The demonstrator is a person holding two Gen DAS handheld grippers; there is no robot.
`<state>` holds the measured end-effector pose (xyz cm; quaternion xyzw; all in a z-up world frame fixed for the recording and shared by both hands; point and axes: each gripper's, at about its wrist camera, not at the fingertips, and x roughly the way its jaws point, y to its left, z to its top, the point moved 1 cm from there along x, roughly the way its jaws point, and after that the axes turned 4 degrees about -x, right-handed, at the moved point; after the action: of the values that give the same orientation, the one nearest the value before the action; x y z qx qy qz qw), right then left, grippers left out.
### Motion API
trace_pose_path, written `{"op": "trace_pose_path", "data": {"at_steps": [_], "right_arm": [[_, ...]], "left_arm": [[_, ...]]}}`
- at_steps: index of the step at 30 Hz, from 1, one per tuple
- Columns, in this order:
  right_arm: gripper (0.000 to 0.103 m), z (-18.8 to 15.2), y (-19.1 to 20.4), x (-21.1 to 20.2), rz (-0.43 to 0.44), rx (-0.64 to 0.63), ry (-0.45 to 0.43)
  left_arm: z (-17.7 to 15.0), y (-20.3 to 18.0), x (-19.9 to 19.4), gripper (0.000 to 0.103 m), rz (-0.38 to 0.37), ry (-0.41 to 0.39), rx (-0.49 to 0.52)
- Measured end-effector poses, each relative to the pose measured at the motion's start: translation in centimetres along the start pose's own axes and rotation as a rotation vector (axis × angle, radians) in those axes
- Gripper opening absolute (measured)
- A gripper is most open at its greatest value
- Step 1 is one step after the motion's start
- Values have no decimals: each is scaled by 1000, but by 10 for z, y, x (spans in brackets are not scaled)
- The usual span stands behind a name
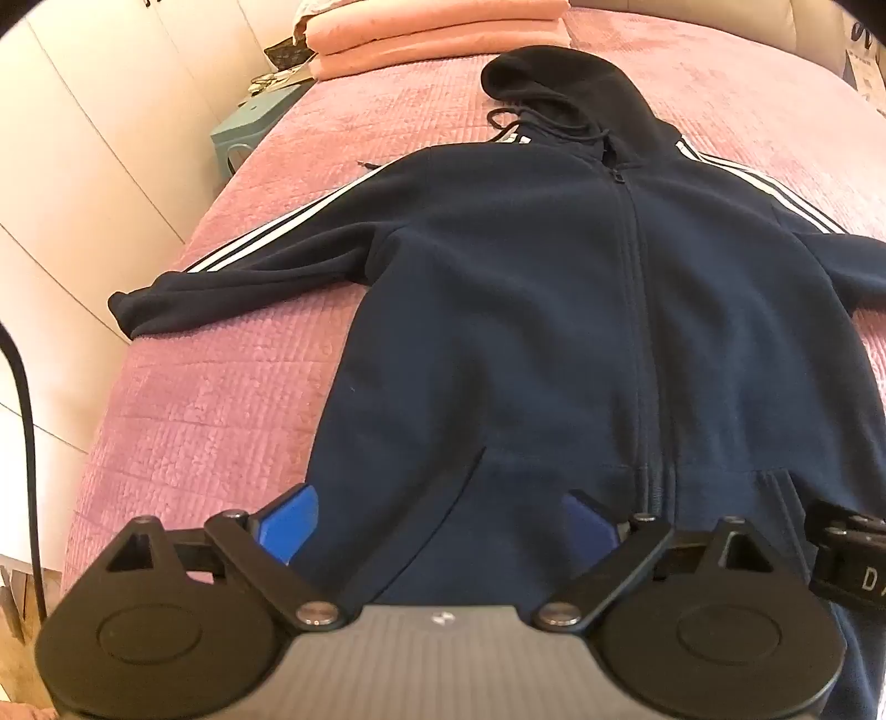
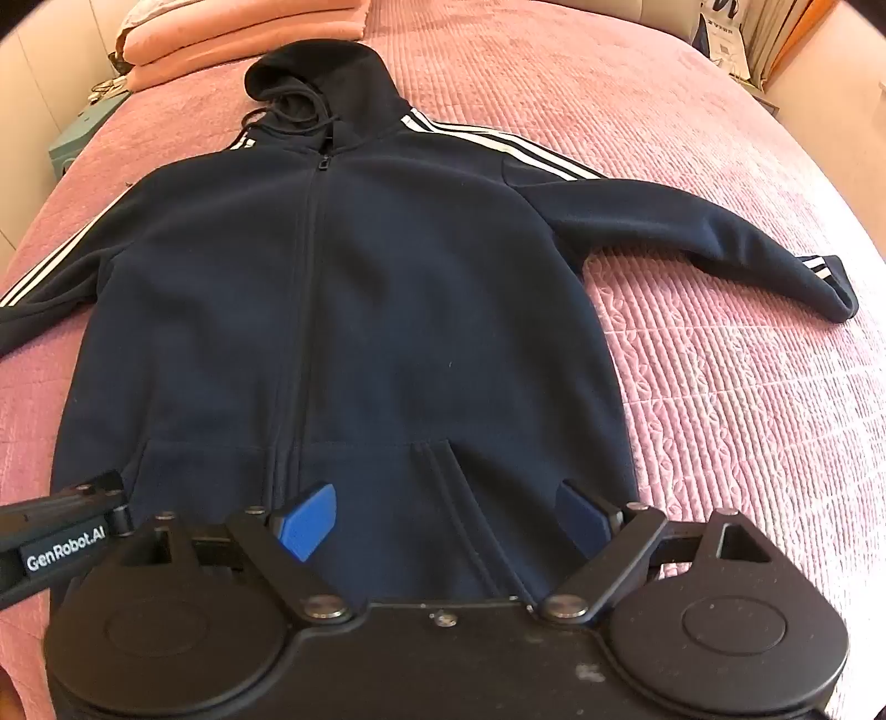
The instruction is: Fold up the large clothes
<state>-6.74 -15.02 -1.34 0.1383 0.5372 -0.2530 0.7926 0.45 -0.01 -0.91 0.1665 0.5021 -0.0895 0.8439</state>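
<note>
A dark navy zip hoodie (image 1: 554, 310) with white sleeve stripes lies flat, front up, on a pink bedspread (image 1: 221, 387), hood far, both sleeves spread out. It also shows in the right wrist view (image 2: 343, 310). My left gripper (image 1: 440, 526) is open, its blue pads wide apart over the hem's left pocket area. My right gripper (image 2: 443, 526) is open over the hem's right pocket area. Neither holds cloth. The other gripper's body shows at each view's edge.
Folded pink blankets (image 1: 437, 33) are stacked at the head of the bed. A teal stool (image 1: 243, 130) stands by the white wall on the left. A black cable (image 1: 25, 443) hangs at the left. Shelves with papers (image 2: 731, 39) are at the far right.
</note>
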Motion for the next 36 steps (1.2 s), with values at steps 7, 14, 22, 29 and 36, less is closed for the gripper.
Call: {"op": "trace_pose_path", "data": {"at_steps": [7,14,22,29,36], "right_arm": [[103,-2,3,1,2,-6,-5],[103,-5,2,0,0,-6,-11],[103,-5,3,-1,-1,-4,-4],[103,-5,3,-1,0,-5,-4],[103,-4,2,0,2,3,1]], "left_arm": [[-1,-1,0,96,-1,0,10],[-5,1,1,91,-4,1,-3],[-7,-1,0,90,-20,5,-3],[-7,-2,0,90,-22,7,-5],[-6,-1,-1,90,-32,10,-2]]}}
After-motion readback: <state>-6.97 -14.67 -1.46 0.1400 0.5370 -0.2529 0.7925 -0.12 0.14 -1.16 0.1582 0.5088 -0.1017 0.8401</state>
